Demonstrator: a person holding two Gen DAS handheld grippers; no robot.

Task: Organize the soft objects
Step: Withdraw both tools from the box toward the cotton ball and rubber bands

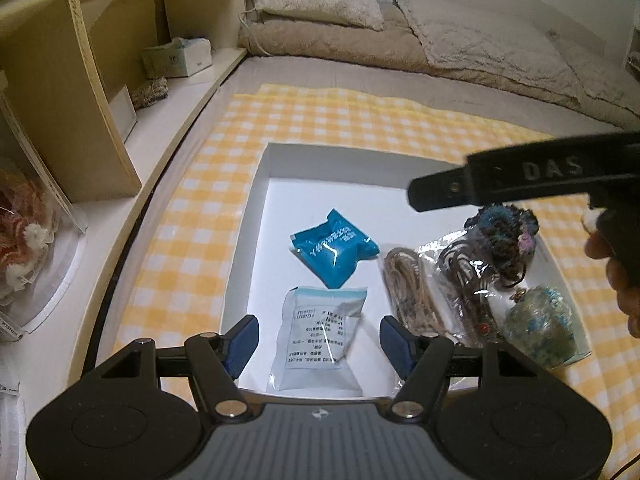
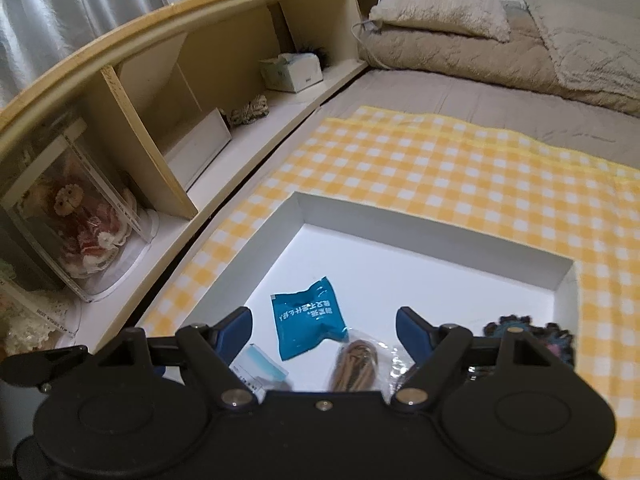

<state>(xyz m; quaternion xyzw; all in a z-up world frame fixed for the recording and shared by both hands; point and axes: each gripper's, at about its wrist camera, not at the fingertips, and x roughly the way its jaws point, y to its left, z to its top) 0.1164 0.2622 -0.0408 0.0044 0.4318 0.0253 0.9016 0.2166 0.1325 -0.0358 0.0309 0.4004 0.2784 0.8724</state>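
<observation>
A white shallow box [image 1: 260, 184] [image 2: 440, 236] lies on a yellow checked cloth [image 1: 320, 120] [image 2: 440, 152]. In it are a blue packet [image 1: 334, 250] [image 2: 308, 322], a pale white packet [image 1: 320, 336] [image 2: 260, 372], a clear bag of cords [image 1: 432, 284] [image 2: 356, 364], a dark crocheted piece [image 1: 506, 236] [image 2: 524, 334] and a blue-green soft ball [image 1: 540, 326]. My left gripper [image 1: 318, 338] is open over the white packet. My right gripper [image 2: 324, 334] is open above the blue packet; its body [image 1: 520, 176] crosses the left wrist view.
A wooden shelf [image 1: 100, 92] [image 2: 168, 92] runs along the left, holding a doll in a clear case [image 2: 76, 220], a tissue box [image 1: 176, 56] [image 2: 292, 70] and a knitted bundle [image 2: 248, 110]. Beige pillows and a blanket [image 1: 400, 28] [image 2: 500, 32] lie at the far end.
</observation>
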